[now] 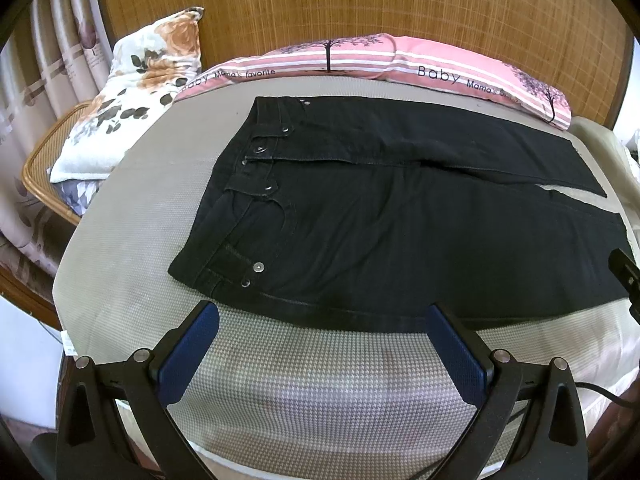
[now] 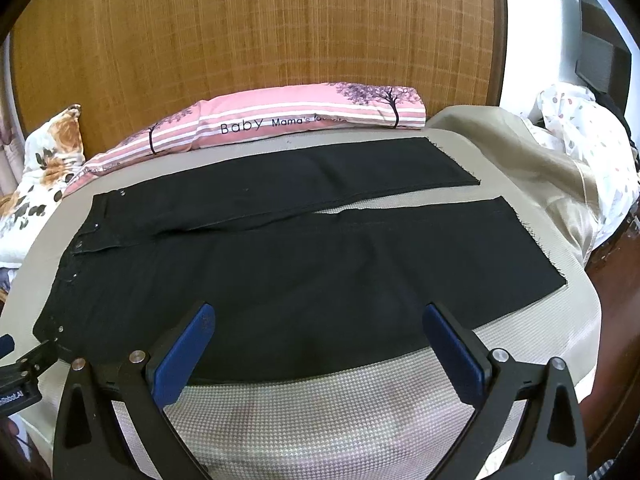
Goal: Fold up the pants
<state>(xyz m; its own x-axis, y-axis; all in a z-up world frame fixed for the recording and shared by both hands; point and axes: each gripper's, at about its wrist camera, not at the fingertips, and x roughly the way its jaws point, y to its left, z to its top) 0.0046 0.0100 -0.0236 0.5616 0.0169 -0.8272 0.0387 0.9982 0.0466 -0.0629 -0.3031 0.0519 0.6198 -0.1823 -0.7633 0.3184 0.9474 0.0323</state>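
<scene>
Both views are evenly lit with soft daylight, no hard shadows. In the left wrist view light comes through the curtains far left of the left gripper. In the right wrist view the white wall up and right of the right gripper is blown out. The black pants read as a near-flat dark mass with little fabric detail; only a faint shadow shows along their near edge. Heavy fisheye bending and dark vignette at the corners. Focus is sharp centrally, softer toward the rims. Mild sheen on the blue pads.
</scene>
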